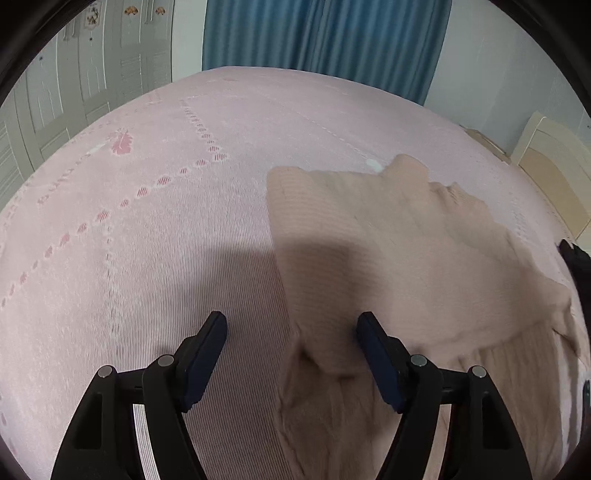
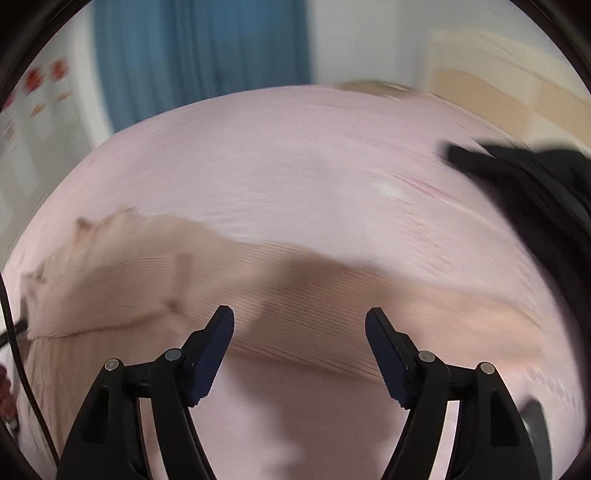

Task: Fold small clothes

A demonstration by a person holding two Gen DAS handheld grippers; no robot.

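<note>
Two black grippers hover over a pink bedspread (image 1: 147, 229), each with jaws spread apart and nothing clamped. Left gripper (image 1: 291, 325) hangs above the left edge of a beige knit sweater (image 1: 388, 240); right gripper (image 2: 299, 321) above its sleeve. Dark clothing (image 2: 535, 184) lies far right.

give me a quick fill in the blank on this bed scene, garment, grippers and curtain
1. The beige knit garment lies on a ____ bedspread.
2. The jaws of the left gripper and the right gripper both stand ____.
3. The curtain behind the bed is ____.
4. The cloth at the right edge of the right wrist view is ____.

Missing words: pink; open; blue; black
</note>
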